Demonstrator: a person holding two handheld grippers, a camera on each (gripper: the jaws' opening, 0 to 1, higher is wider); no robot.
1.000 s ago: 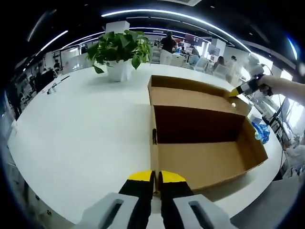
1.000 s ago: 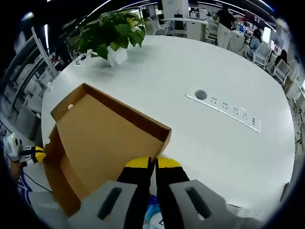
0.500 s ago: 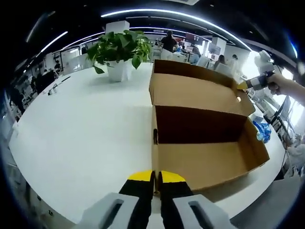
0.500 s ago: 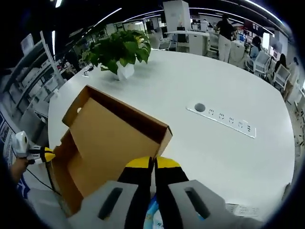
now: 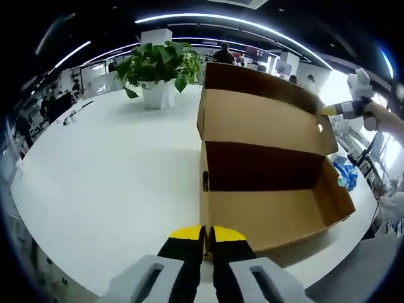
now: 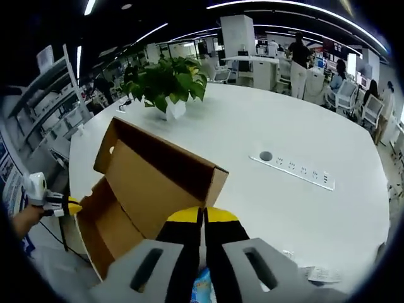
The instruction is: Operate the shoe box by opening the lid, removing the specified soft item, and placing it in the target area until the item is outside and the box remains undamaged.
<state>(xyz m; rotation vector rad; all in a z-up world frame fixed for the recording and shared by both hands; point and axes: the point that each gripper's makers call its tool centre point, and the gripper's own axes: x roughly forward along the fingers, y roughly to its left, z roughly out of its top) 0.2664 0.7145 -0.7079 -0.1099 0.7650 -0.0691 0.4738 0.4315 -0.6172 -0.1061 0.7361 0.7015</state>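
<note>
A brown cardboard shoe box (image 5: 271, 211) lies on the white table (image 5: 107, 170), and its inside shows bare brown floor. My left gripper (image 5: 206, 235) is shut on the box's near end wall. The hinged lid (image 5: 259, 117) stands raised, with my right gripper (image 5: 329, 111) pinching its free corner. In the right gripper view, my right gripper (image 6: 204, 216) is shut on the lid (image 6: 158, 183), and my left gripper (image 6: 66, 205) sits at the box's far end. A blue soft item (image 5: 346, 173) lies on the table outside the box, also visible under my right gripper as a blue patch (image 6: 205, 287).
A potted green plant (image 5: 158, 66) stands on the table behind the box. A socket strip (image 6: 293, 169) is set into the tabletop. Paper (image 6: 322, 274) lies near the table's edge. People and office chairs fill the background (image 6: 303, 57).
The lid has swung further up and now stands steeper. My right gripper has risen with it. My left gripper and the box body have stayed put.
</note>
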